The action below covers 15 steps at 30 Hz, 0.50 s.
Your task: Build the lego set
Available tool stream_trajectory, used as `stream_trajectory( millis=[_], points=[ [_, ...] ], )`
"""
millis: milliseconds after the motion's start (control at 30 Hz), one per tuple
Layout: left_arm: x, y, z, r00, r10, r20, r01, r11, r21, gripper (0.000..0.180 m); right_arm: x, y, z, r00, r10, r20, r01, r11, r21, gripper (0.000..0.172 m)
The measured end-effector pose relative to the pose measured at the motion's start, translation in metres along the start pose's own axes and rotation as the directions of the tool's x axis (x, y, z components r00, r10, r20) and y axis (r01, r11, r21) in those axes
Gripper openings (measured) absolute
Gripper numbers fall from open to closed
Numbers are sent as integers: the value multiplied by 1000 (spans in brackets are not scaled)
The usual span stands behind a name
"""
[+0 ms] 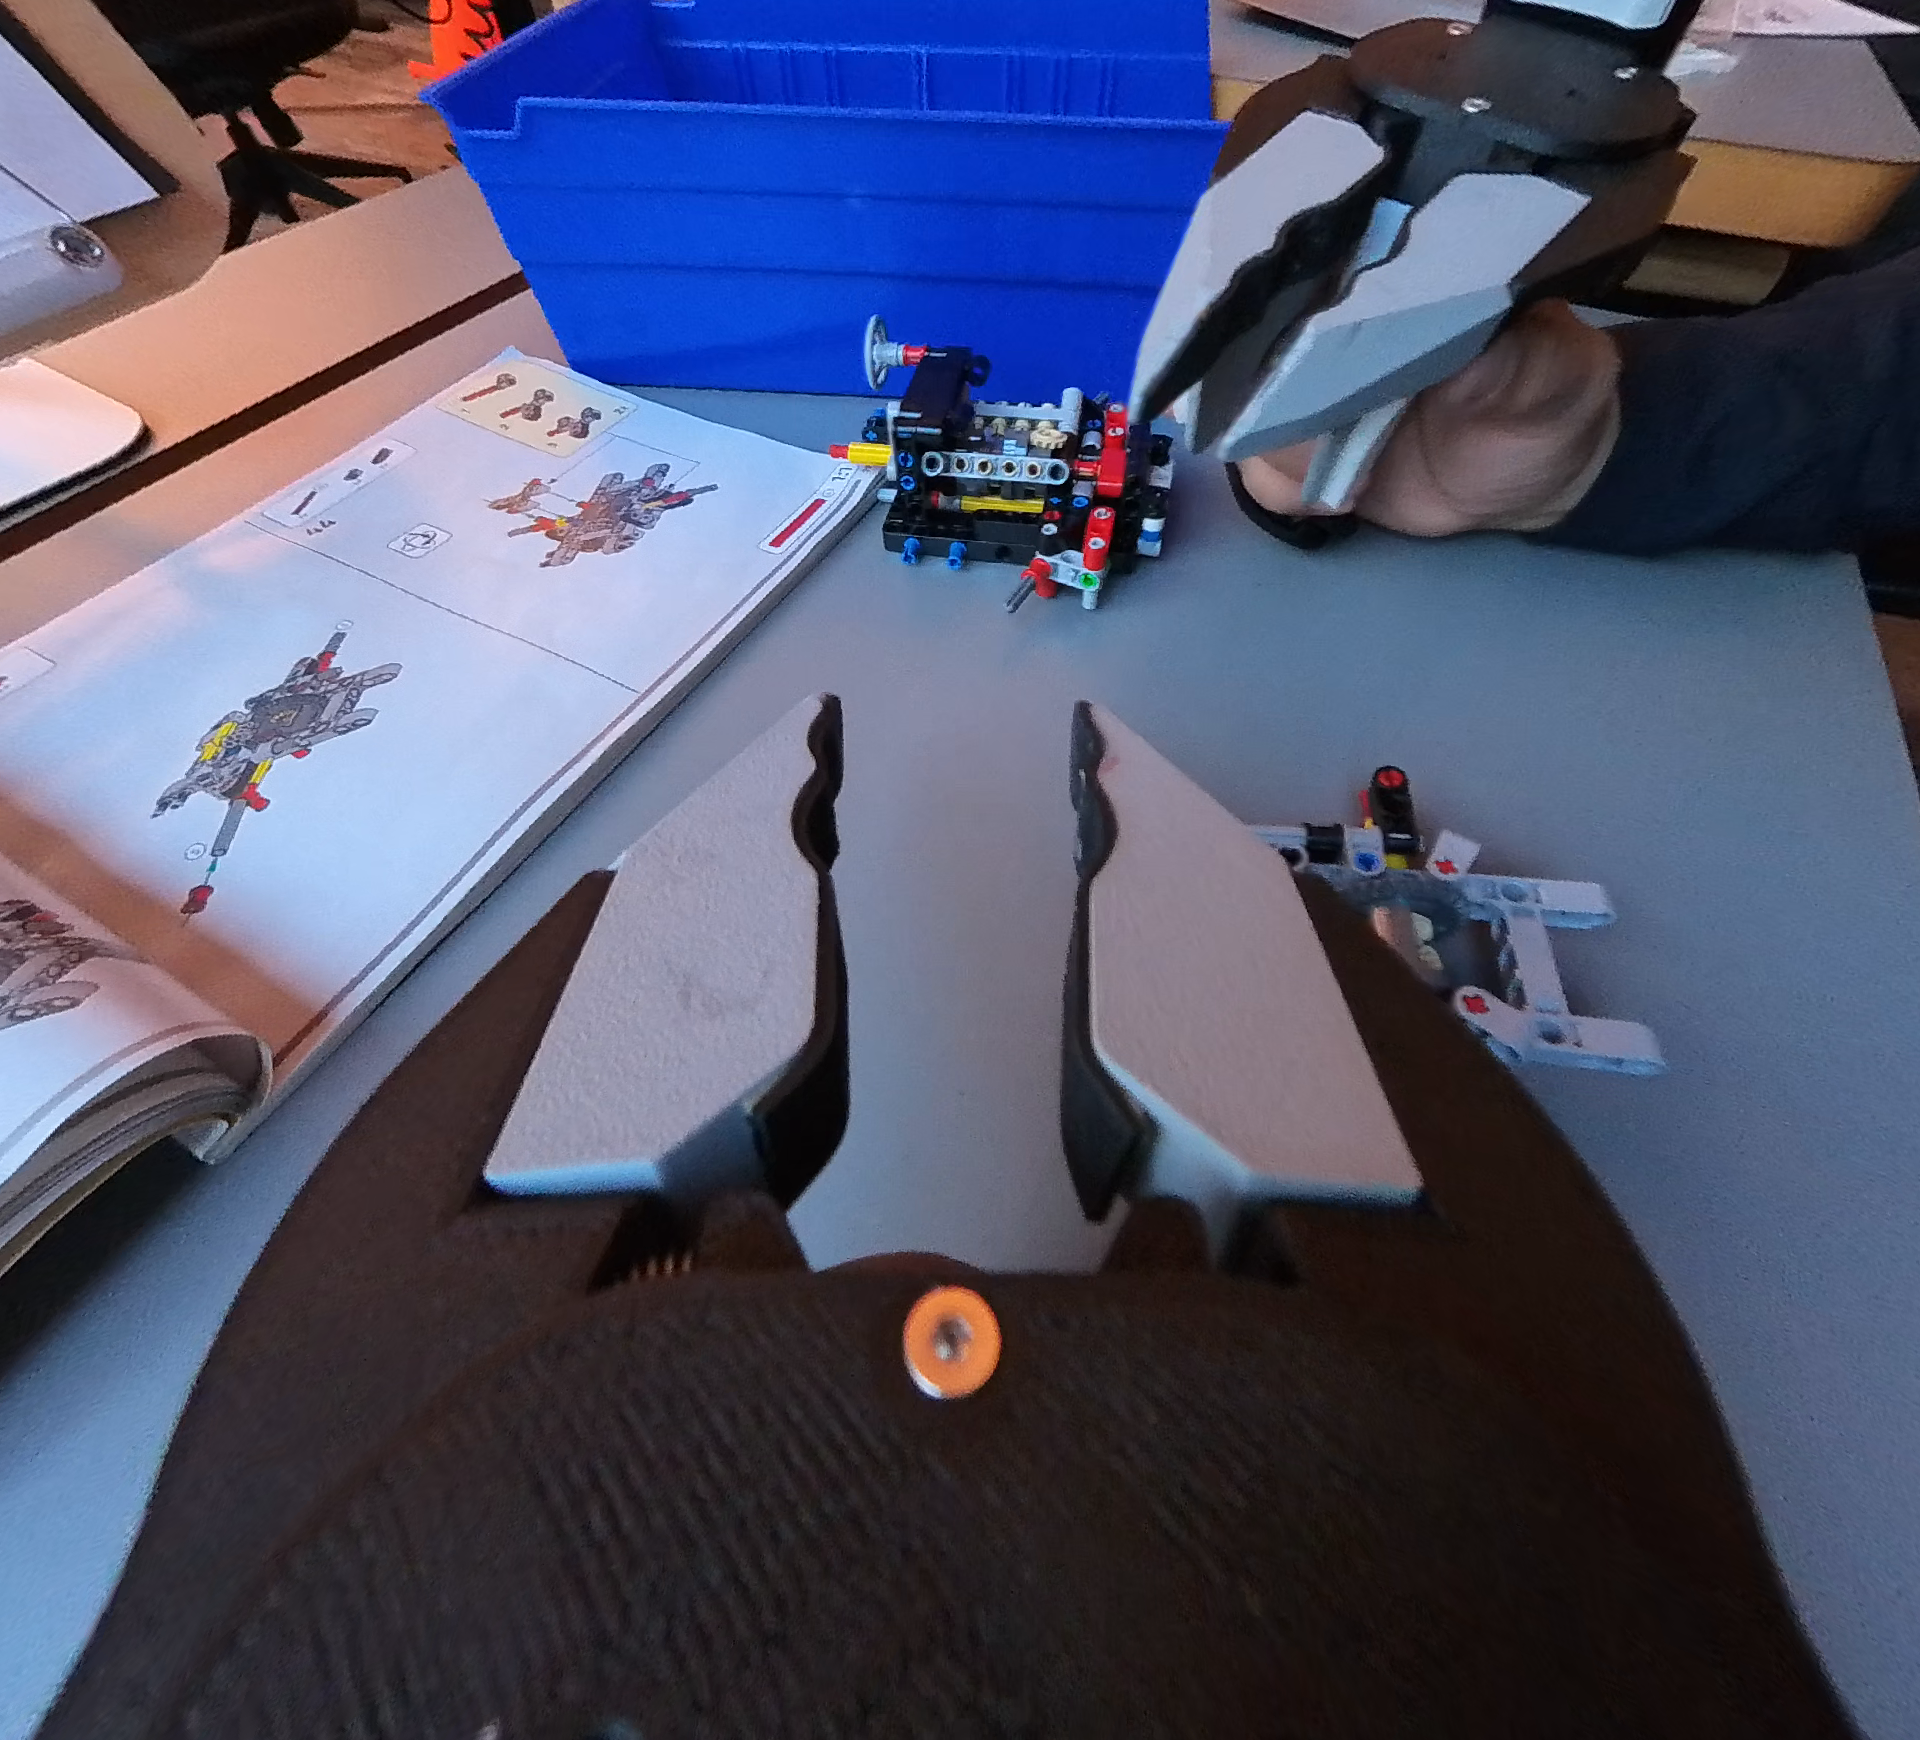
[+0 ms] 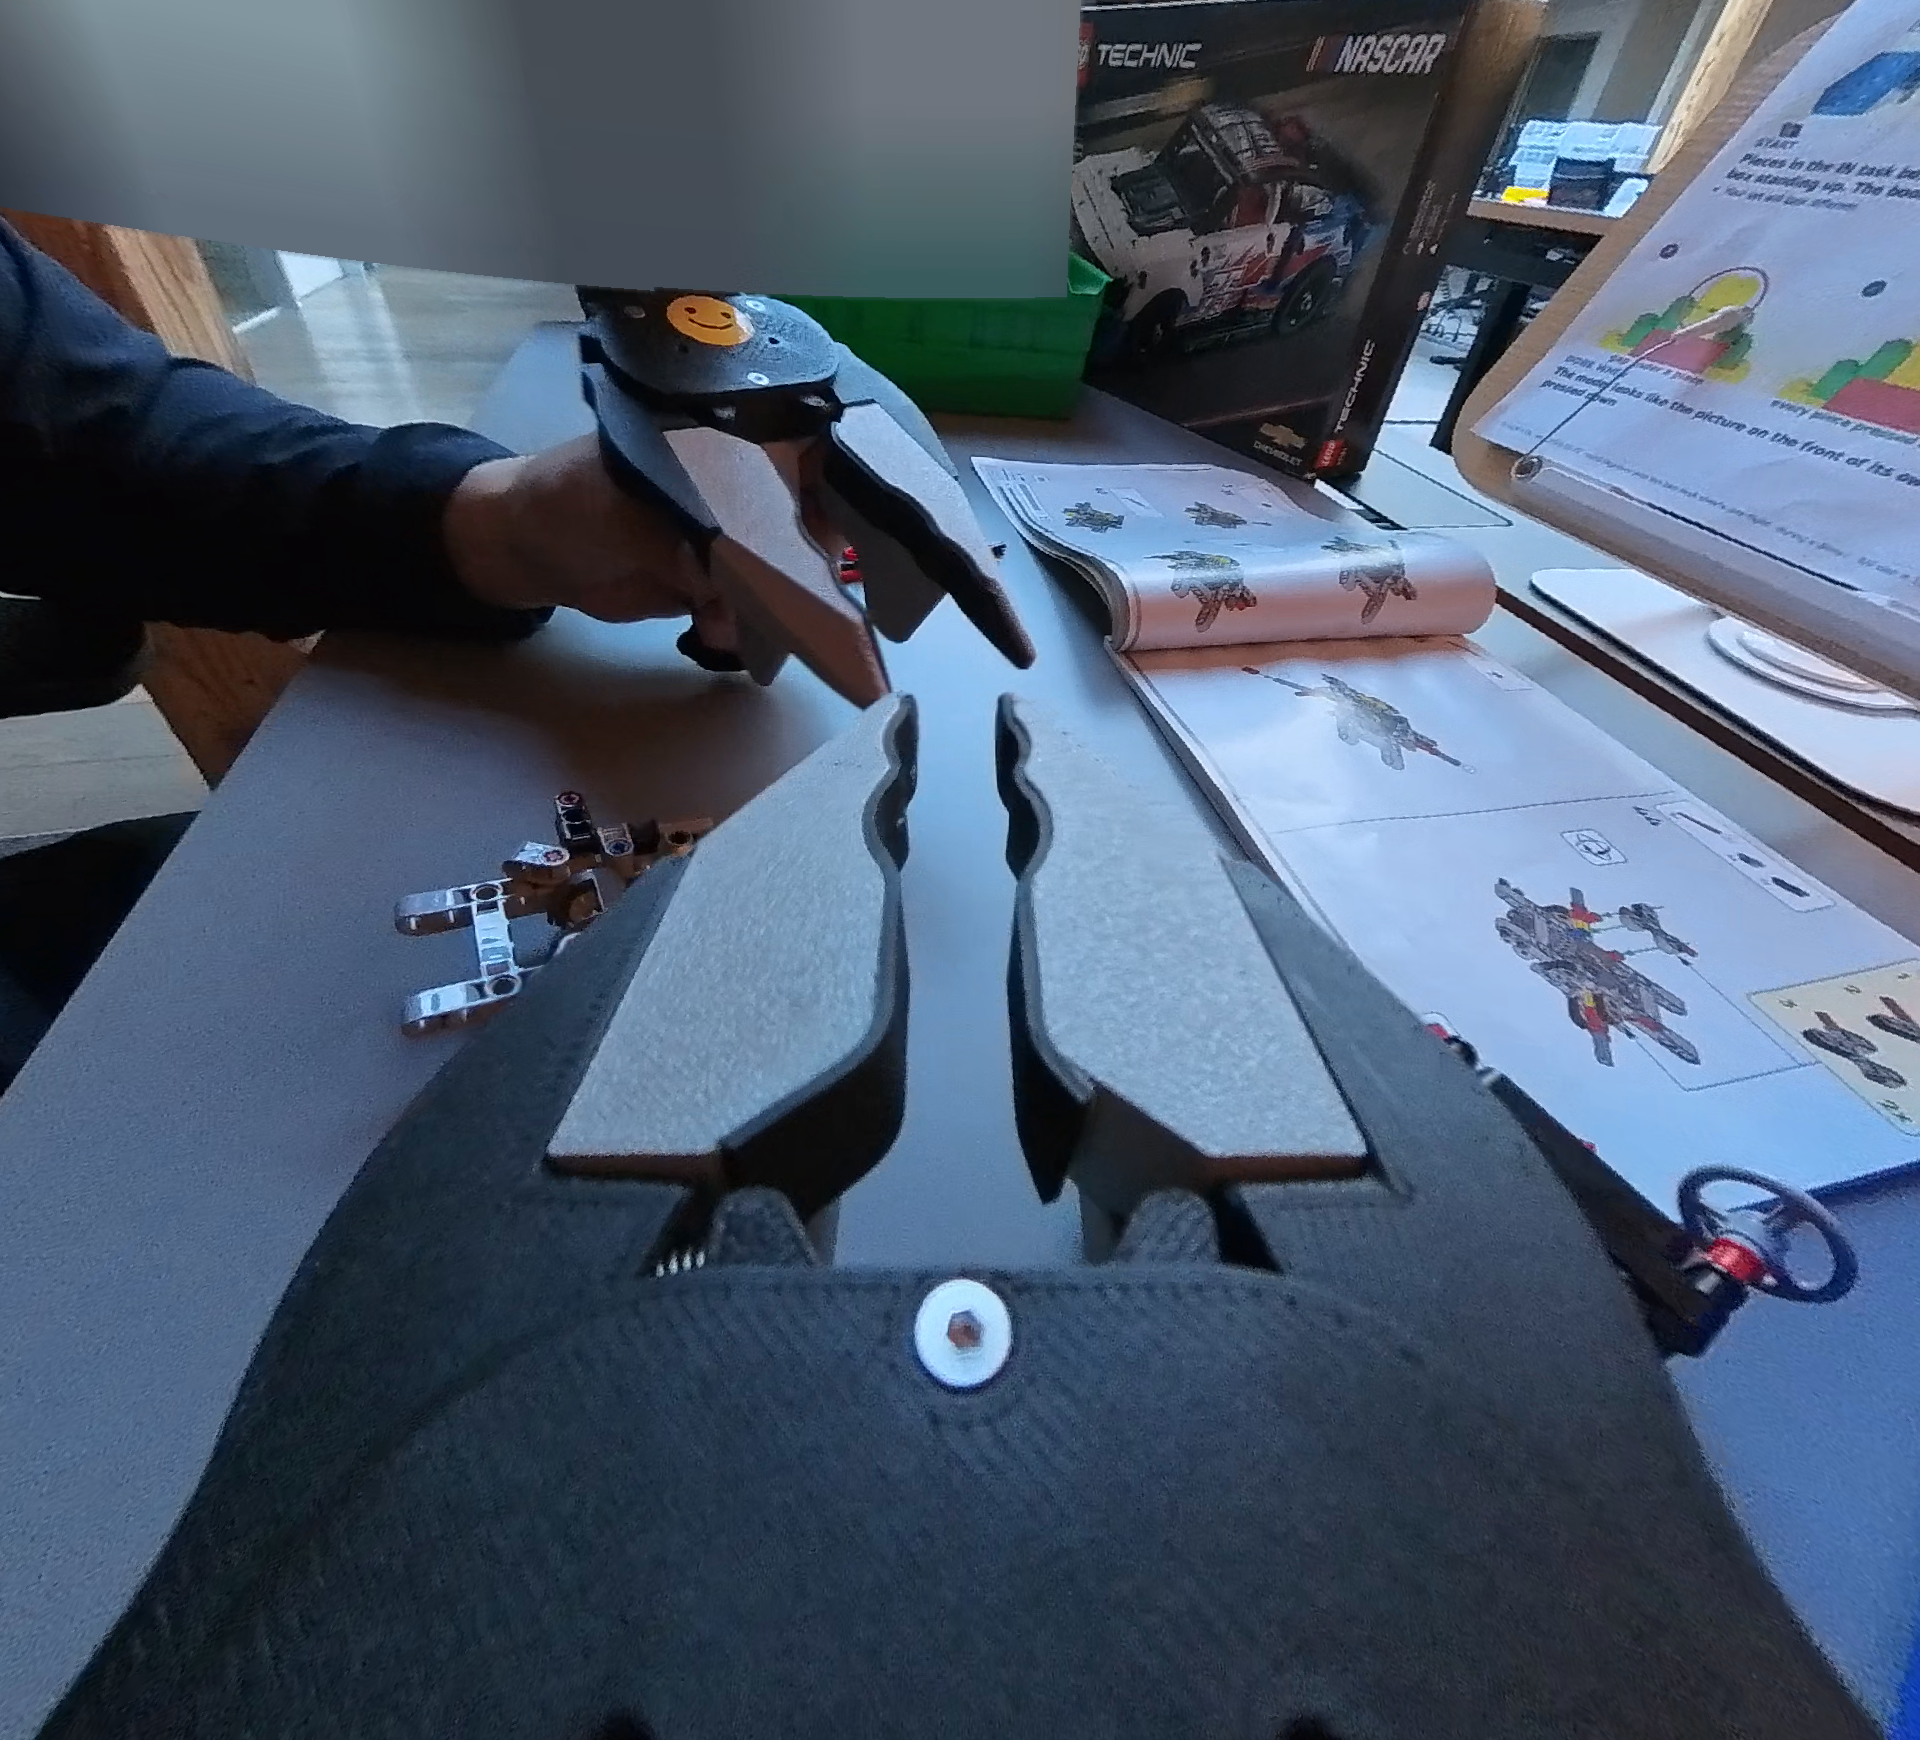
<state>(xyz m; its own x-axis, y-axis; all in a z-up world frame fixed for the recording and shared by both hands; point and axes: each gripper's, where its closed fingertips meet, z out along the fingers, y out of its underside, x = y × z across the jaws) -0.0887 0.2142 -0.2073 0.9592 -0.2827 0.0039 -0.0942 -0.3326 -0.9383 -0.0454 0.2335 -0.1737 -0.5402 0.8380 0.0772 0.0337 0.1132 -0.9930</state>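
My left gripper (image 1: 956,724) is open and empty above the bare grey table (image 1: 1299,703). It also shows in the right wrist view (image 2: 951,674), tips pointing down just ahead of my right fingertips. My right gripper (image 2: 954,711) has its jaws a little apart with nothing between them. In the left wrist view it (image 1: 1166,428) hangs tips-down at the right end of a black, red and grey brick assembly (image 1: 1013,485), close to a red piece. A light grey frame sub-assembly (image 1: 1496,921) lies right of my left gripper and also shows in the right wrist view (image 2: 488,927).
An open instruction booklet (image 1: 416,651) (image 2: 1455,807) lies beside the assembly. A blue bin (image 1: 831,236) stands behind it. A set box (image 2: 1268,236), a green bin (image 2: 935,360) and a tilted instruction board (image 2: 1714,288) stand around the table. The assembly's steering wheel (image 2: 1766,1233) shows at lower right. My hands' fingertips stand some 6 cm from each other.
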Motion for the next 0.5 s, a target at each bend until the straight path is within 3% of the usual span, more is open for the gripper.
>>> stream_trajectory(
  millis=[500],
  points=[
    [-10, 5, 0, 998, -59, 5, 59, 998, -5, 31, 5, 1, -3, 988, 142, 58, -143, 989, 26, 7]
  ],
)
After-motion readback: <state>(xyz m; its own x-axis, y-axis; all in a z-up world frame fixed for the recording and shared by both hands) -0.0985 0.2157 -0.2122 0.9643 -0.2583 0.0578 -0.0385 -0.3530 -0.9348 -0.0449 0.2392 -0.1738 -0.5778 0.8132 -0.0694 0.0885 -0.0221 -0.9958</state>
